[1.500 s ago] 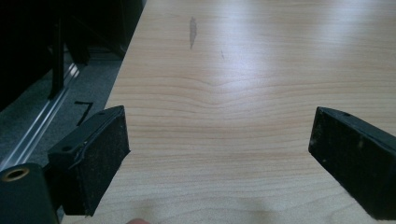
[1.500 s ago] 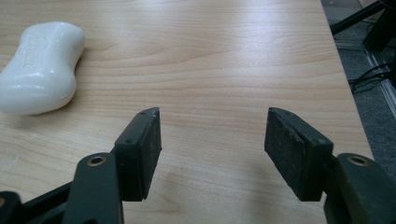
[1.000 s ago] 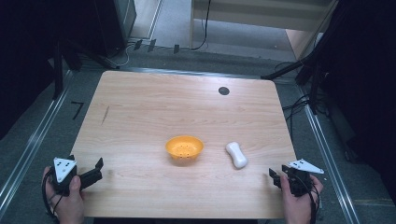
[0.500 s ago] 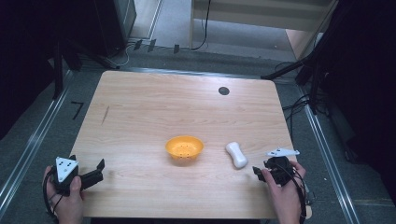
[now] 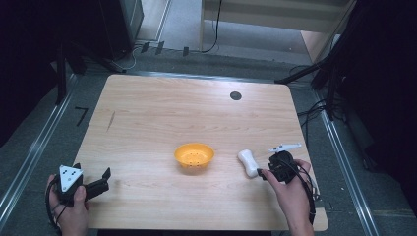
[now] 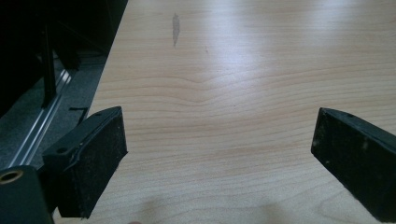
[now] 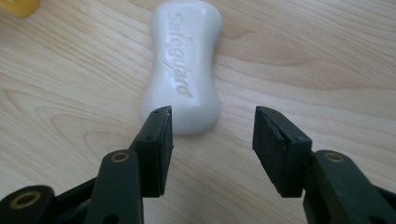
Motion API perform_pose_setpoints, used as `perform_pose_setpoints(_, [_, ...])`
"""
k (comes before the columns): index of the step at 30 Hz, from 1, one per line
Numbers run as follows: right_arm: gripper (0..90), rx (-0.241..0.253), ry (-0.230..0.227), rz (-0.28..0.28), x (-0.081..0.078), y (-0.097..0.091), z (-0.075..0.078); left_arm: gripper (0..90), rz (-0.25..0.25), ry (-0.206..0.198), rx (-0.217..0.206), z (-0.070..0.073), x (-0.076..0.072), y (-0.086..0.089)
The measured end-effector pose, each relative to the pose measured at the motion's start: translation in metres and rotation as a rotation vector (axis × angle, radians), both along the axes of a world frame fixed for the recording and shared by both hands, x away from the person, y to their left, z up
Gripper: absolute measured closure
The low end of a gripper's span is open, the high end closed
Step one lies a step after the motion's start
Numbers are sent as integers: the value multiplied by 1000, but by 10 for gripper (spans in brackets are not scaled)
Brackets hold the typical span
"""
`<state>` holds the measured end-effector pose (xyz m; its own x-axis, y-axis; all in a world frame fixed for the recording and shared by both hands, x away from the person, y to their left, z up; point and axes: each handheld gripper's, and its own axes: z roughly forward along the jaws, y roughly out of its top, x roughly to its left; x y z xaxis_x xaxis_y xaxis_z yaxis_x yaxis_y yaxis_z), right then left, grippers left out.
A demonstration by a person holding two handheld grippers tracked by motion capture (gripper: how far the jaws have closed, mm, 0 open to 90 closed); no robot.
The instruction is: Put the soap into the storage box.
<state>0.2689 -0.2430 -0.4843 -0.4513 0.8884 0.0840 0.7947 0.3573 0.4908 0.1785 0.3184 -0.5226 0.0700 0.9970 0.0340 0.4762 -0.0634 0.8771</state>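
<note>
A white bar of soap [image 5: 248, 162] lies flat on the wooden table [image 5: 162, 118], just right of a small orange bowl [image 5: 194, 157]. In the right gripper view the soap [image 7: 183, 65] carries raised lettering and sits just ahead of my right gripper [image 7: 212, 133], whose jaws stand open with the bar's near end in front of the gap. From above, my right gripper [image 5: 263, 173] is at the soap's near right end. My left gripper [image 5: 104, 176] rests at the table's front left corner, jaws wide open over bare wood [image 6: 219, 140].
A dark round hole [image 5: 235, 96] marks the table's far right part. Metal rails [image 5: 39, 142] and cables [image 5: 314, 110] run along the floor on both sides. The orange bowl's edge [image 7: 18, 7] peeks into the right gripper view's top left corner.
My right gripper has moved left and forward from the table's front right edge up to the soap's near end. The left gripper has stayed put.
</note>
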Motion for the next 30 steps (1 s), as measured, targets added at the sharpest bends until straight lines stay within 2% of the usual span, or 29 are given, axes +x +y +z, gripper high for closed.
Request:
perform_pose_setpoints(4, [439, 2, 14, 10, 4, 9, 3, 41, -1, 3, 5, 0, 0, -1])
perform_pose_setpoints(8, [331, -1, 36, 16, 12, 19, 5, 41, -3, 2, 4, 0, 0, -1])
perform_pose_setpoints(12, [137, -27, 54, -4, 20, 28, 2, 41, -5, 3, 2, 0, 0, 0])
perform_pose_setpoints(15, [108, -38, 56, -36, 25, 31, 0, 41, -7, 2, 4, 0, 0, 0])
perform_pose_setpoints(18, [52, -33, 85, -25, 30, 35, -4, 41, -9, 4, 2, 0, 0, 0])
perform_pose_setpoints(19, [64, -43, 89, -23, 32, 37, -6, 41, -10, 5, 2, 0, 0, 0])
perform_pose_setpoints(21, [149, -70, 76, -22, 34, 40, -8, 41, -11, 6, 3, 0, 0, 0])
perform_pose_setpoints(24, [185, -66, 83, -21, 36, 42, -11, 41, -12, 6, 4, 0, 1, 0])
perform_pose_setpoints(28, [311, -51, 104, -11, 40, 46, -13, 41, -8, 2, 1, 0, 0, 0])
perform_pose_setpoints(30, [320, -46, 117, -4, 41, 47, -13, 41, -9, 2, 2, 0, 0, 0])
